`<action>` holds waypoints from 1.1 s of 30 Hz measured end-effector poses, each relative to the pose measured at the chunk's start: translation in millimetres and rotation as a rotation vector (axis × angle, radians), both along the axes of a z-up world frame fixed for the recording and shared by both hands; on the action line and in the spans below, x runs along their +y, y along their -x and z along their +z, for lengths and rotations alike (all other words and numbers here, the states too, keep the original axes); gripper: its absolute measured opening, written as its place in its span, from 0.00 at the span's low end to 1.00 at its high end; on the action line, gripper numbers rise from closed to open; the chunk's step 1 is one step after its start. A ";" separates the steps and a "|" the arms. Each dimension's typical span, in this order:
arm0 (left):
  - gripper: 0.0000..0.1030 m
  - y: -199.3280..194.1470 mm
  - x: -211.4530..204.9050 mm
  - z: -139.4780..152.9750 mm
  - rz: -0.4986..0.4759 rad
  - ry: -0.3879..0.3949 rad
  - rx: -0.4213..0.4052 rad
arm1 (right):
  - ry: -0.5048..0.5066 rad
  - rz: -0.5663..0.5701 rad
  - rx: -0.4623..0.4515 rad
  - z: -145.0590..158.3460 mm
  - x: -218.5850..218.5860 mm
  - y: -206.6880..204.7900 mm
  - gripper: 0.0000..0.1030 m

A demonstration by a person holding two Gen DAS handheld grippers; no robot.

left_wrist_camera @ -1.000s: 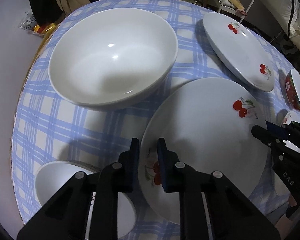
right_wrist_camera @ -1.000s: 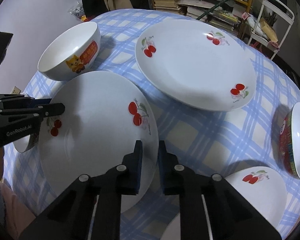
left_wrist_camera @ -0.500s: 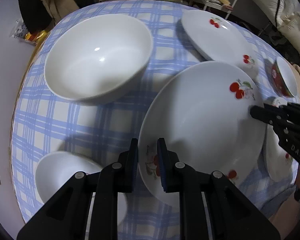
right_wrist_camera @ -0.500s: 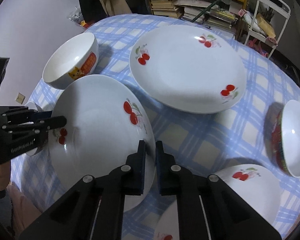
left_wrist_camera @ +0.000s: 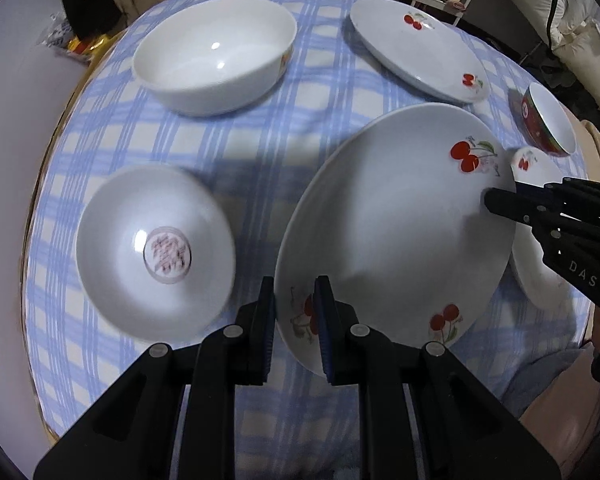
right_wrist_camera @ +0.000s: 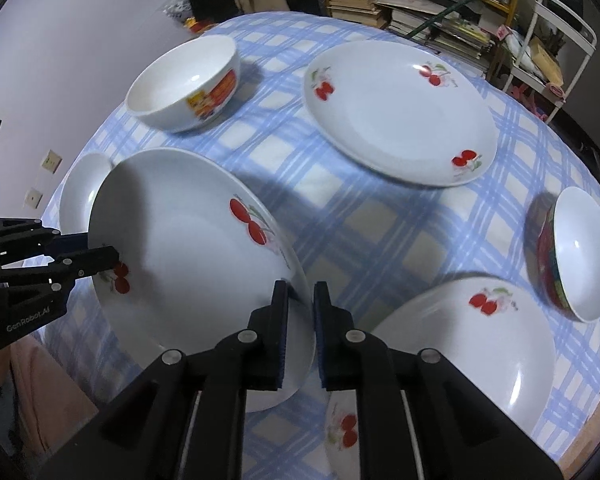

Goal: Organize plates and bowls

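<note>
Left wrist view, read from its left side: a small white ceramic bowl with a red mark in its well point(left_wrist_camera: 156, 252) sits near the left edge of the blue-and-white checked tablecloth point(left_wrist_camera: 260, 152), and a large plain white ceramic bowl point(left_wrist_camera: 214, 54) stands toward the far edge. Right of centre, the big round white ceramic plate with red cherry prints point(left_wrist_camera: 396, 224) is lifted and tilted above the cloth. The left gripper point(left_wrist_camera: 294, 320) is clamped on its near-left rim, one pad under, one over. The right gripper point(left_wrist_camera: 496, 202) pinches the opposite rim; from the right wrist view its jaws point(right_wrist_camera: 300, 324) are closed on that plate's edge.

Farther right lie a second cherry plate point(left_wrist_camera: 416, 50) near the far edge, a red-sided bowl point(left_wrist_camera: 548, 122) and a smaller cherry dish point(left_wrist_camera: 536, 256) near the right edge, partly under the lifted plate.

Glazed ceramic like this likely handles stiff, fairly heavy, slick and breakable. Two opposite rim grips seem right; it should stay level and be lowered gently.
</note>
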State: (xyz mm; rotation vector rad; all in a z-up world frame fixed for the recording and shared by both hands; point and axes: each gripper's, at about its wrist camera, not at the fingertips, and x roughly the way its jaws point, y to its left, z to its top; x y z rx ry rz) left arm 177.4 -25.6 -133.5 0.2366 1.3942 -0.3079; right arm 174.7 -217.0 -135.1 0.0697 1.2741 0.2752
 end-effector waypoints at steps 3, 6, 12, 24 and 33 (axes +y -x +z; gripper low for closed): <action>0.18 12.4 6.9 -4.5 0.023 0.021 0.040 | 0.007 0.005 0.024 -4.8 4.7 8.4 0.15; 0.18 24.3 10.4 -12.4 0.043 0.017 0.066 | 0.031 0.024 0.029 -6.7 11.1 16.8 0.15; 0.18 32.4 19.7 -24.3 0.089 0.015 0.090 | 0.072 0.035 -0.008 -6.5 21.3 22.4 0.15; 0.18 30.7 10.7 -46.2 0.104 -0.050 0.097 | 0.126 0.041 0.003 -27.8 32.8 25.1 0.15; 0.19 26.4 13.8 -25.5 0.094 -0.048 0.052 | 0.105 0.019 -0.042 -10.9 27.6 31.9 0.13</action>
